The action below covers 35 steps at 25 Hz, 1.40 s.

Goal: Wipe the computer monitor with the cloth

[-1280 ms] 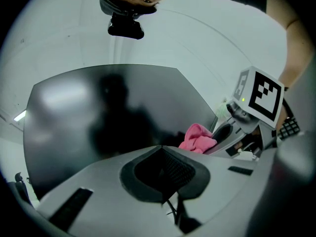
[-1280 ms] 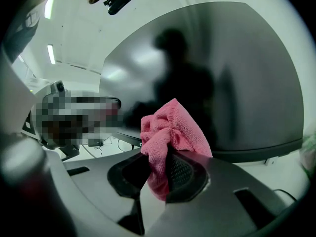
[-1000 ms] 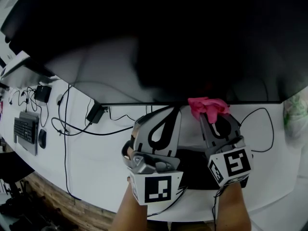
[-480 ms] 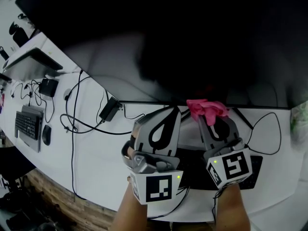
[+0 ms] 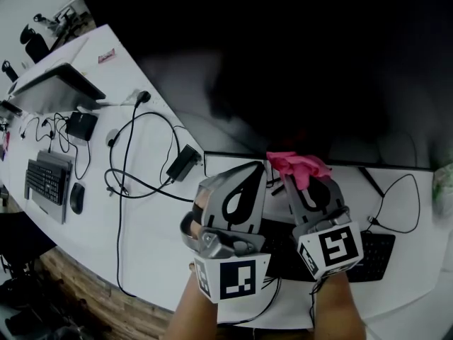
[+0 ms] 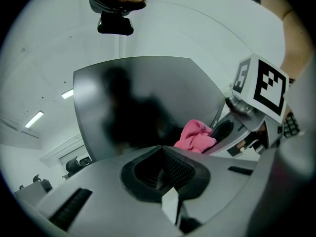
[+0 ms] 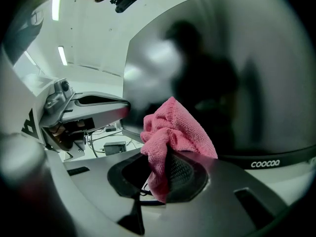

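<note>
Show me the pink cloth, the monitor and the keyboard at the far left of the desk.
pink cloth (image 7: 173, 127), right gripper view, its bunched middle.
monitor (image 5: 318, 62), head view, the dark screen.
keyboard (image 5: 46, 184), head view, its keys.

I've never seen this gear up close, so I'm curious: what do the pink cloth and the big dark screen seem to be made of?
The pink cloth looks like soft microfibre or fine knit, matte: a tiny looped texture and limp, bunched folds show. The monitor screen looks like smooth, semi-glossy glass or plastic, which one I cannot tell: it mirrors a blurred dark figure and bright patches.
</note>
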Tool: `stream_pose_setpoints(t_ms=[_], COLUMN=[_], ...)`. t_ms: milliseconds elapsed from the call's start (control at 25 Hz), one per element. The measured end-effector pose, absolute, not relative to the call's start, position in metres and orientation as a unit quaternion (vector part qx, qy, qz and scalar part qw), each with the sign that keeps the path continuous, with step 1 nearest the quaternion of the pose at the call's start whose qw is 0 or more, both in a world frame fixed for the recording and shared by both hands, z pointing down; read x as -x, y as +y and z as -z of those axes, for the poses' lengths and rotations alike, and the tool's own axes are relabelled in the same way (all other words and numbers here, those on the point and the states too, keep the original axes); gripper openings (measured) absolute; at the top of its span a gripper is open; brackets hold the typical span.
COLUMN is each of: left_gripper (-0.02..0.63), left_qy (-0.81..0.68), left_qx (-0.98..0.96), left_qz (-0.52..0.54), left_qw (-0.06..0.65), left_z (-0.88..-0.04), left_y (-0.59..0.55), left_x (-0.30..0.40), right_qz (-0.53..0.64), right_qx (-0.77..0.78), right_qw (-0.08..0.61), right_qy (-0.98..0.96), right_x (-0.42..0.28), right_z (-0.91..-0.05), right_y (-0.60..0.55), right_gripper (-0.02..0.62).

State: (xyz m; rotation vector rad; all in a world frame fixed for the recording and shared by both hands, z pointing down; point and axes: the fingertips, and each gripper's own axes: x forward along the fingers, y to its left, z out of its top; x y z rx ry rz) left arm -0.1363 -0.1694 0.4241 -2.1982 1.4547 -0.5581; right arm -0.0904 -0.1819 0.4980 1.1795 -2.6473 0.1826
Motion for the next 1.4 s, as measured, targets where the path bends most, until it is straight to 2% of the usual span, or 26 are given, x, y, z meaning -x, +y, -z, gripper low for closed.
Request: stream_pose_setpoints(t_ms=[960,1400], left_gripper=[0.006,0.006], left_qy=[0.564,0.565], left_qx=[0.771,0.77], left_qz=[0.226,0.225], left_qw=[0.191,0.191], left_z=[-0.434,-0.433], left_y=[-0.168,-0.17], left_x=[0.241,0.257], right_qz=[-0.07,-0.062], right_qx=[-0.337,-0.331], right_qw=[0.12,0.117], right_qy=[-0.931,-0.934], right_x=[0.228,0.244], right_z=[-0.503,-0.503], right_y=[-0.175,-0.175], right_gripper=[0.064,0.063])
